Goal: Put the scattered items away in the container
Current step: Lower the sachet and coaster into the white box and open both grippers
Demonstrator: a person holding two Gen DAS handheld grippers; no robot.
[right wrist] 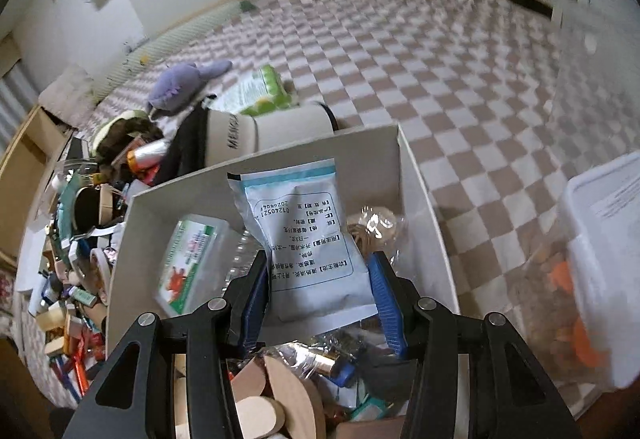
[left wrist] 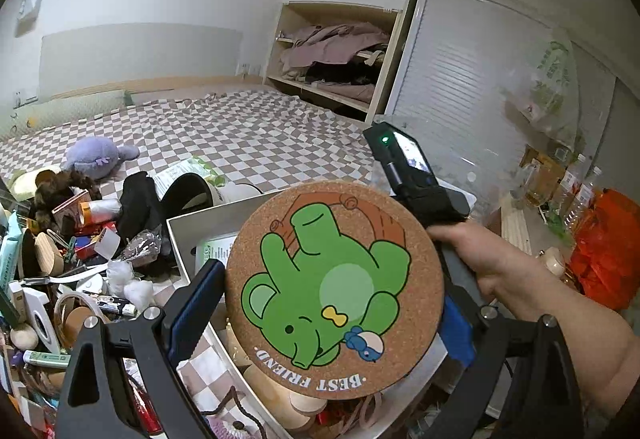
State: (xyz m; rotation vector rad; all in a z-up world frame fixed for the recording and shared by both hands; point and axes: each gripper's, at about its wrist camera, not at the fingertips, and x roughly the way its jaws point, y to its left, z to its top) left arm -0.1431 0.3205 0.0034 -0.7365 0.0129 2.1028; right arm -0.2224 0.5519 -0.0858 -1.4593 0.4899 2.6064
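In the left wrist view my left gripper is shut on a round cork coaster printed with a green elephant, held above the white box. Beyond the coaster a hand holds the right gripper's black body. In the right wrist view my right gripper is shut on a white and blue medicine sachet, both blue pads against its edges, over the open white box. The box holds a green and white packet, wooden pieces and wrapped items.
A heap of scattered small items lies left of the box on the checkered bedspread, with a purple plush, a beige cap and a green pack. A clear lidded tub stands at the right. Bottles line a side shelf.
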